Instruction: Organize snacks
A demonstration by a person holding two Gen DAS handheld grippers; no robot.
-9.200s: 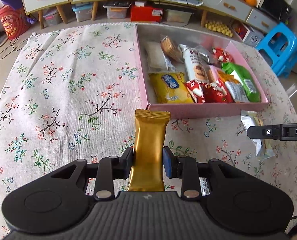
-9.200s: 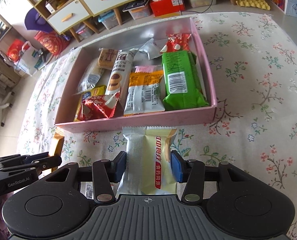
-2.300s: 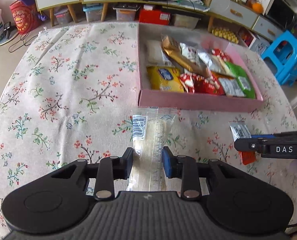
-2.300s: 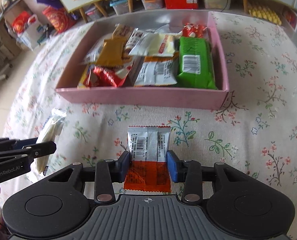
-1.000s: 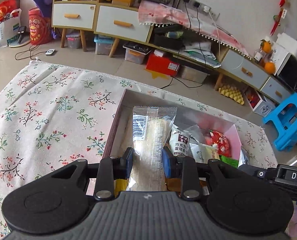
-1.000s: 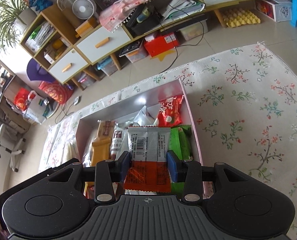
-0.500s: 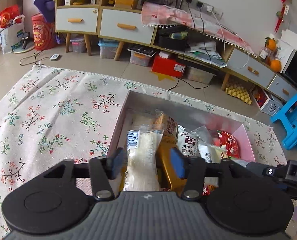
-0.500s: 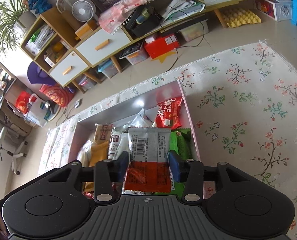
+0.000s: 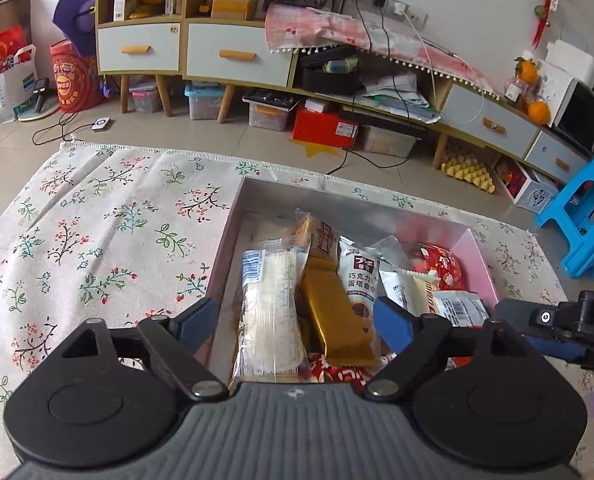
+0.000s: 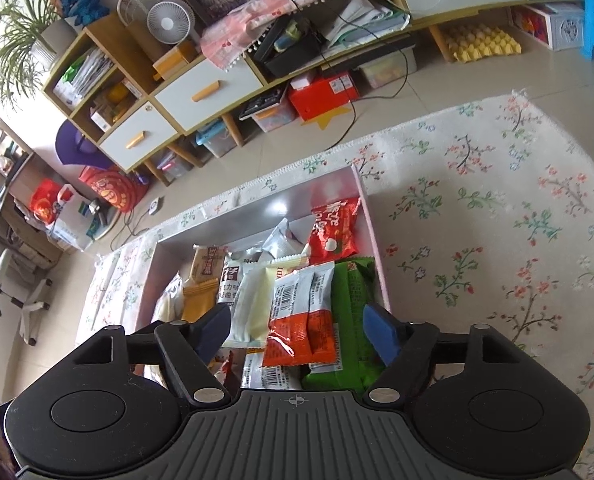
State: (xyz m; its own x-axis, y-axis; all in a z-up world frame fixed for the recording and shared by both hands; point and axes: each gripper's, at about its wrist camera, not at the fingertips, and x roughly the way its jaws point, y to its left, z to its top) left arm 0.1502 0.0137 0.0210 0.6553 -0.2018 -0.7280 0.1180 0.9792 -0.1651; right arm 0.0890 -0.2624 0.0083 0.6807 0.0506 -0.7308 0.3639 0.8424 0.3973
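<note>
A pink box (image 9: 482, 255) (image 10: 374, 236) on the floral cloth holds several snack packets. My left gripper (image 9: 295, 322) hovers over the box's left end, its jaws opening. A clear packet of pale wafers (image 9: 269, 304) lies below and between them, free of both pads, beside a gold bar (image 9: 337, 320). My right gripper (image 10: 297, 330) hangs over the box's right end, jaws opening as well. A white and orange packet (image 10: 303, 312) rests loose on a green packet (image 10: 357, 320), touching neither pad. The right gripper's fingers (image 9: 553, 322) show at the left wrist view's right edge.
The floral cloth (image 9: 97, 240) (image 10: 497, 220) spreads to either side of the box. Beyond the table's far edge are a low cabinet with drawers (image 9: 237, 56), storage bins on the floor (image 9: 205, 100), a red box (image 10: 323, 92) and a blue stool (image 9: 585, 216).
Both grippers spread their jaws over the box. The wafer packet dropped from the left one and the white and orange packet from the right one, onto the snacks below.
</note>
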